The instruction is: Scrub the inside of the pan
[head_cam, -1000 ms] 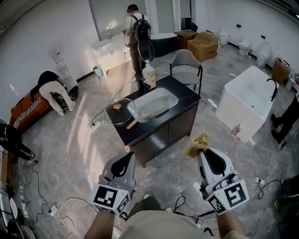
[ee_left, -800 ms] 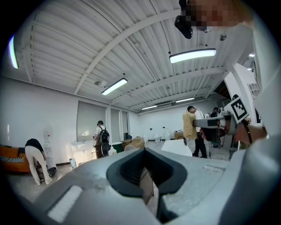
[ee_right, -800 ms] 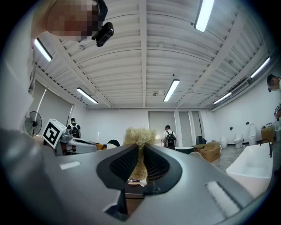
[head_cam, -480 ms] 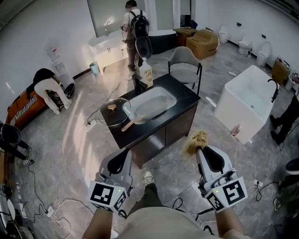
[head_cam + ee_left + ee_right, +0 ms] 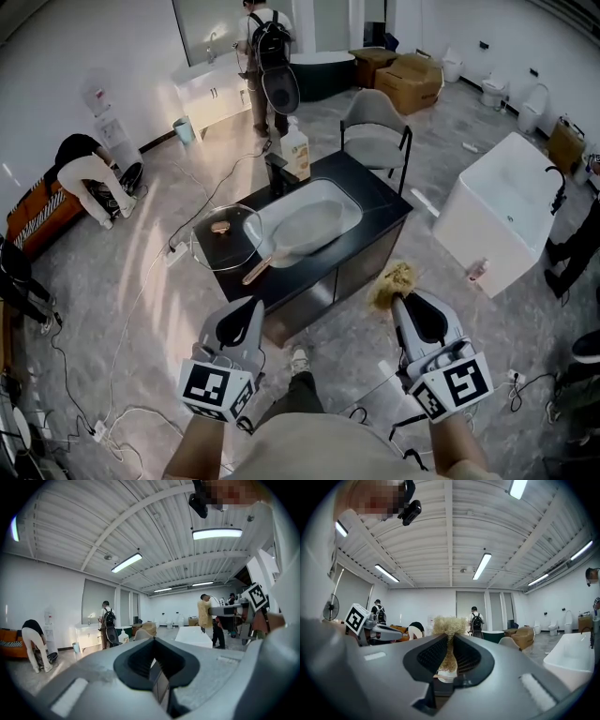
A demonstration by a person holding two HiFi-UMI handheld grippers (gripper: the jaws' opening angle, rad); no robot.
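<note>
The pan (image 5: 298, 232) lies in the pale sink basin of a black counter (image 5: 380, 202), its wooden handle (image 5: 258, 271) pointing toward me. In the head view both grippers hang in front of that counter, well short of it. My left gripper (image 5: 246, 309) is shut with nothing in it, and in the left gripper view the left gripper (image 5: 153, 641) shows its dark pads closed together. My right gripper (image 5: 403, 298) is shut on a straw-coloured fibre scrubber (image 5: 395, 280). In the right gripper view the scrubber (image 5: 448, 626) sticks up between the pads of the right gripper (image 5: 450, 641).
A glass lid (image 5: 225, 240) lies on the counter's left end. A soap bottle (image 5: 296, 150) and a black faucet (image 5: 278, 174) stand at its back. A grey chair (image 5: 373, 124) is behind it and a white bathtub (image 5: 502, 211) to the right. Cables (image 5: 122, 412) cross the floor; people stand around.
I have stepped toward the counter, which now sits nearer and lower in the head view. Both grippers came forward with me, jaws unchanged, the scrubber still in the right one.
</note>
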